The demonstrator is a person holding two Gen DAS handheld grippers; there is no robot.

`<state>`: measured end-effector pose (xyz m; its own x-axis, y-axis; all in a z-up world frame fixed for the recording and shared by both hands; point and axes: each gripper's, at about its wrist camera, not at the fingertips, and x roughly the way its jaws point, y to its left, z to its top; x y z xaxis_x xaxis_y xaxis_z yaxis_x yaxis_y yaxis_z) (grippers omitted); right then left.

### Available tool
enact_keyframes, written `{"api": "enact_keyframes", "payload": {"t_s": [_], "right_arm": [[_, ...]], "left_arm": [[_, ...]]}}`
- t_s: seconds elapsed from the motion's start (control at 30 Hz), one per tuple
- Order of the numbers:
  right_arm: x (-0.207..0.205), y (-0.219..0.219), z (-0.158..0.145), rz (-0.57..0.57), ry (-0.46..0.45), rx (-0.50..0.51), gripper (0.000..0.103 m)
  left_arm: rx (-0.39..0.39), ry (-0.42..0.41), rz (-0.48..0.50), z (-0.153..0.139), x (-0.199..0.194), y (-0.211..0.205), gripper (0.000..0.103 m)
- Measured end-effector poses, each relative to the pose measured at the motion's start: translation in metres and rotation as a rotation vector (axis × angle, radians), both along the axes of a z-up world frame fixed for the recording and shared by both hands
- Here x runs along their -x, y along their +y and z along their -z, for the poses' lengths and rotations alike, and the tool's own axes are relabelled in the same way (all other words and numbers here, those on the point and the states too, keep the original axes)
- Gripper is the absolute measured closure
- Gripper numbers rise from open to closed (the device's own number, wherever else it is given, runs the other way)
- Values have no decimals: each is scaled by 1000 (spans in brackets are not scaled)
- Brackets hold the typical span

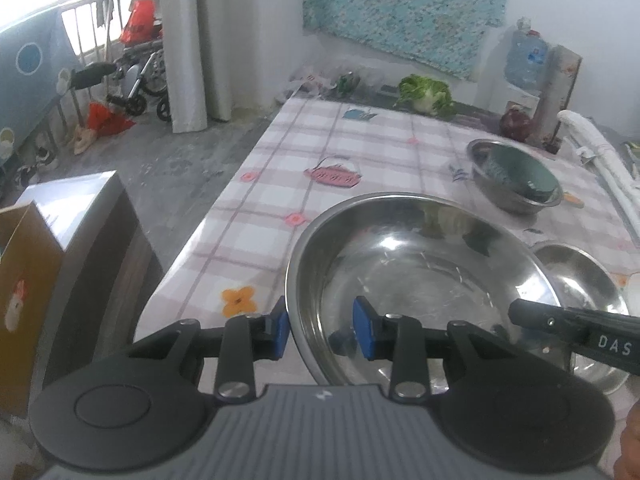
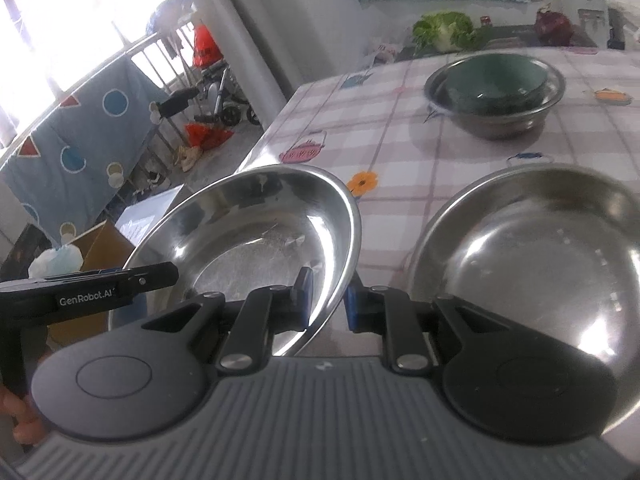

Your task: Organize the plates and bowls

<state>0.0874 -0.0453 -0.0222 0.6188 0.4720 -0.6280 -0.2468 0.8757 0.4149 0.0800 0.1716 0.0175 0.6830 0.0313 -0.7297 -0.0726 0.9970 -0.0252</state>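
Observation:
A large shallow steel plate [image 1: 420, 280] is held between both grippers above the checked tablecloth. My left gripper [image 1: 322, 330] straddles its left rim, jaws parted with a gap around the rim. My right gripper [image 2: 328, 300] straddles its right rim [image 2: 344, 264], with the blue pads close on either side. The plate also shows in the right wrist view [image 2: 256, 232], tilted. A second steel plate [image 2: 540, 260] lies on the table to the right; it also shows in the left wrist view [image 1: 588, 292]. A steel bowl [image 2: 496, 88] with a green bowl [image 2: 496, 76] inside stands farther back.
A cabbage [image 1: 426, 94] and a dark red vegetable [image 1: 516, 122] sit at the table's far edge. A water jug [image 1: 524, 60] stands behind. A cabinet [image 1: 92, 240] and cardboard box [image 1: 24, 292] stand left of the table. A white padded bar [image 1: 600, 152] runs along the right.

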Motion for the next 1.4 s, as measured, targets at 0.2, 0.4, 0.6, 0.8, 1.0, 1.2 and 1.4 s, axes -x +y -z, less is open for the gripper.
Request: {"api": "enact_keyframes", "payload": {"t_s": [0.2,0.4,0.6,0.8,1.0,1.2,1.4], "right_arm": [[8,-35,-13,56,-23,10,86],[20,-82,-20,147,-29,37,86],[33,-126,-17,251,-16,78,86],[41,-156,-1,315,29,105,86],[35,-162,13,312,64,111,85],[31,-156,22,288,81,115,83],[27,-156,19,284,85,111,81]], "left_arm": [[13,-28,68,-9,-11,-35,69],[44,-31,169,-5,-24,-78,69],[66,3,275,10,-34,-124,69],[70,64,340,31,-38,-152,69],[64,97,341,41,-41,-153,69],[57,118,336,48,-43,-151,69],[39,106,341,49,-42,-153,69]]}}
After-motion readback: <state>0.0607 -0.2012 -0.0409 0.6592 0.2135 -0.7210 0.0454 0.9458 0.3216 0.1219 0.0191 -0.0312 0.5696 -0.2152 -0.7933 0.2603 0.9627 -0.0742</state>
